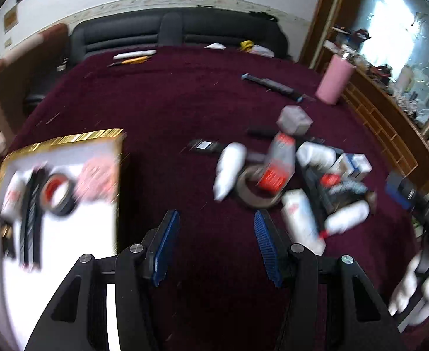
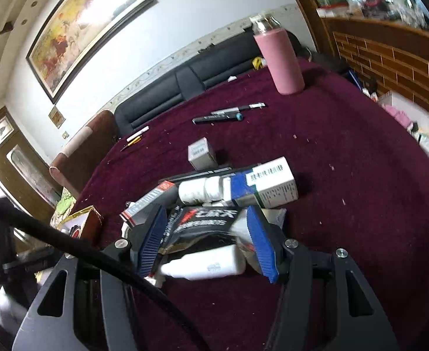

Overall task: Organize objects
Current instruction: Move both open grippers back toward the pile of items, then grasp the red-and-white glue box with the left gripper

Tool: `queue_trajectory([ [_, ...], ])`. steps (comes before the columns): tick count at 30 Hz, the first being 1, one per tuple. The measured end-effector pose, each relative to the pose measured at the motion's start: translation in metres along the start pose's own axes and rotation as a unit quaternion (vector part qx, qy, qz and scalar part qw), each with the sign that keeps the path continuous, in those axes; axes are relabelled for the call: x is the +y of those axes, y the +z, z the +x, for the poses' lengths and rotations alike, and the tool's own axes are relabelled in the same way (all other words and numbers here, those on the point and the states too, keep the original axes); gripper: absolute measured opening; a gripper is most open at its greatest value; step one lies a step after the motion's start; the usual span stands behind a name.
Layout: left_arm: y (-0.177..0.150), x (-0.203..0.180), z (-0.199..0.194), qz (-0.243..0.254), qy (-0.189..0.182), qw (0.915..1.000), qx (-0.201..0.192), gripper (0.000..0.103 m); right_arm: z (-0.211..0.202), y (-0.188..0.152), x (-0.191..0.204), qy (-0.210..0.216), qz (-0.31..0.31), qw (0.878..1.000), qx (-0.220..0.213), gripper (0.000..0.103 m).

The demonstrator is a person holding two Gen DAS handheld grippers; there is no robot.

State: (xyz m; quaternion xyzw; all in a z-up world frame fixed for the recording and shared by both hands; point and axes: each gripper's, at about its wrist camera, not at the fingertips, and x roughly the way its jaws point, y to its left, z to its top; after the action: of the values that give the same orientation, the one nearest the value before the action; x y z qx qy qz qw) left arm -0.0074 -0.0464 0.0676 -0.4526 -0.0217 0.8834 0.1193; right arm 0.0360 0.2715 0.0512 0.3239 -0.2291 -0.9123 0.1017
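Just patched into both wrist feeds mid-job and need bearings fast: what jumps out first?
The heap of white plastic bottles and small cartons in the middle of the dark red velvety tablecloth, directly ahead of the right gripper, whose open blue pads flank a black printed pouch. In the left wrist view, a gold-edged white tray lies left, already holding a roll of black tape. A tall pink cylindrical bottle stands upright beyond.

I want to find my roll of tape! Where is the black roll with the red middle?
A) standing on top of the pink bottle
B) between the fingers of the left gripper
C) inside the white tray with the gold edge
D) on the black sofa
C: in the left wrist view the tape roll lies on the white floor of the gold-edged tray, far from the pink bottle, and the left gripper has only cloth between its fingers.
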Motion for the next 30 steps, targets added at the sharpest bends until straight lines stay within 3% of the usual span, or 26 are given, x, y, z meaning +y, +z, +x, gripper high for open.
queue_trajectory([
  [3,0.025,-0.026,0.009,0.029,-0.005,0.9993,-0.024,0.047,0.002,0.0,-0.008,0.003,0.014,1.0,0.009,0.056],
  [5,0.039,-0.049,0.023,0.074,0.006,0.9966,-0.034,0.047,0.002,0.0,-0.009,0.004,0.015,1.0,0.011,0.056],
  [10,0.052,-0.071,0.074,0.143,0.055,0.9882,0.01,0.048,0.001,-0.004,-0.006,0.006,0.007,1.0,0.017,0.056],
  [15,0.057,-0.079,0.082,0.172,0.086,0.9813,-0.003,0.047,0.002,-0.006,-0.002,0.01,0.0,1.0,0.022,0.056],
  [20,0.057,-0.072,0.073,0.15,0.043,0.9877,-0.007,0.047,0.001,-0.007,-0.003,0.005,0.002,1.0,0.023,0.056],
  [23,0.056,-0.071,0.079,0.156,0.034,0.9872,0.008,0.06,0.002,-0.008,-0.002,0.001,0.0,1.0,0.025,0.056],
  [27,0.05,-0.079,0.09,0.193,0.025,0.9803,0.032,0.062,0.004,-0.008,-0.002,-0.001,-0.001,1.0,0.031,0.056],
  [29,0.046,-0.085,0.098,0.211,0.044,0.9755,0.042,0.059,0.005,-0.01,-0.002,-0.001,0.0,0.999,0.035,0.056],
  [30,0.045,-0.087,0.101,0.214,0.046,0.9745,0.048,0.041,0.005,-0.01,-0.002,0.0,0.0,0.999,0.035,0.056],
])
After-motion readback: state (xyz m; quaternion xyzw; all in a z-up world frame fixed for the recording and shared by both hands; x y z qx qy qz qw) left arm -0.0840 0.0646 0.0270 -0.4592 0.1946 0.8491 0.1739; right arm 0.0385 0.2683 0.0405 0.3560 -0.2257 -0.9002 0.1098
